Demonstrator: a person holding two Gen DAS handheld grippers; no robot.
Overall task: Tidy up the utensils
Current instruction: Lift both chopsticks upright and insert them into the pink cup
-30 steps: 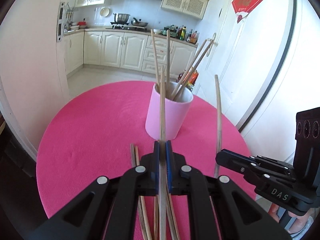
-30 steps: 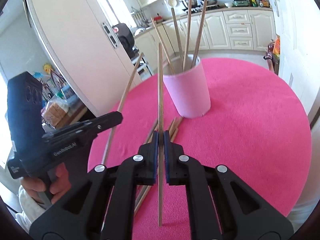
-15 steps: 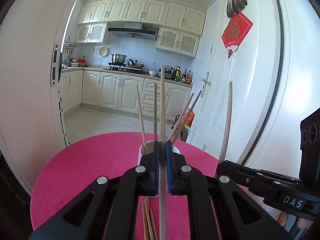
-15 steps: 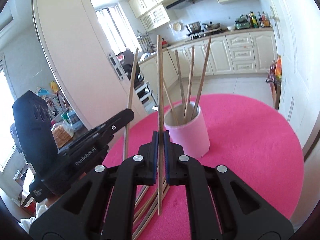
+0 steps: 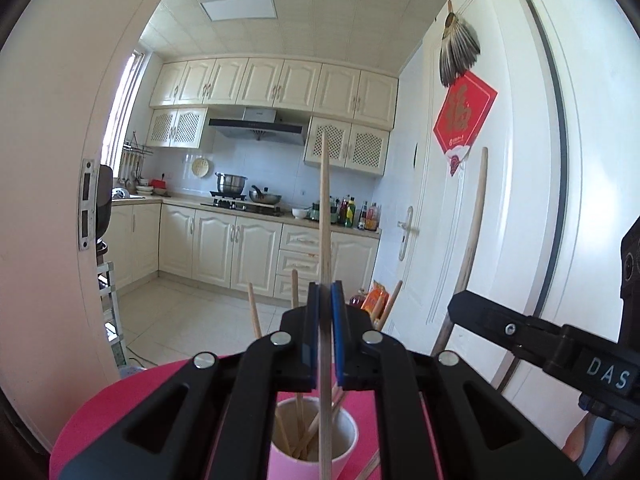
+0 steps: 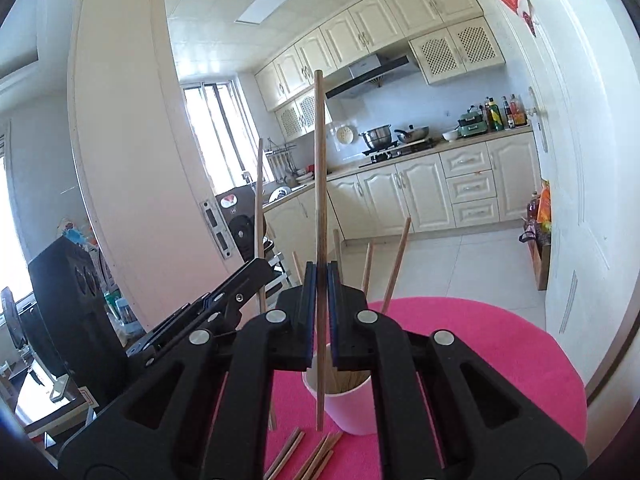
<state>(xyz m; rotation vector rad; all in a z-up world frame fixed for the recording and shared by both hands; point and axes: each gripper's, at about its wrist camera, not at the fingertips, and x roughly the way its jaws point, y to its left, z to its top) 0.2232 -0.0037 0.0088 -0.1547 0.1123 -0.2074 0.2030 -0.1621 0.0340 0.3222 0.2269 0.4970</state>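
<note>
Left gripper (image 5: pixel 325 332): jaws pinched narrow on one pale chopstick (image 5: pixel 325 208); the stick stands upright, its lower end hanging over the mouth of the cup (image 5: pixel 348 424).
Left gripper, from the right wrist view: black body (image 6: pixel 224 300) left of the cup, its chopstick (image 6: pixel 260 200) rising nearly vertical.
Right gripper (image 6: pixel 319 312): jaws clamped tight on a darker chopstick (image 6: pixel 319 152); the stick is upright, and its lower tip shows in front of the cup wall (image 6: pixel 352 408), just left of centre. Whether the tip is inside or outside the rim cannot be told.
Right gripper, from the left wrist view: black body (image 5: pixel 520 332) right of the cup, marked "DAS"; its chopstick (image 5: pixel 472 240) leans slightly, top toward the right.
Person: fingers (image 5: pixel 600 440) show under the right gripper handle.
Cup: white rim, pink wall, upright on the pink tablecloth (image 6: pixel 500 360).
Cup contents: several chopsticks (image 6: pixel 396 260) stand inside, fanned outward above the rim.
Loose chopsticks (image 6: pixel 316 456): lie flat on the cloth just in front of the cup, on its near-left side, touching one another in a small bundle.
Beyond the cup: cream kitchen cabinets (image 5: pixel 224 248), stove with a pot (image 5: pixel 231 183); white door (image 5: pixel 500 200) to the right of the cup with a red paper hanging (image 5: pixel 464 120).
</note>
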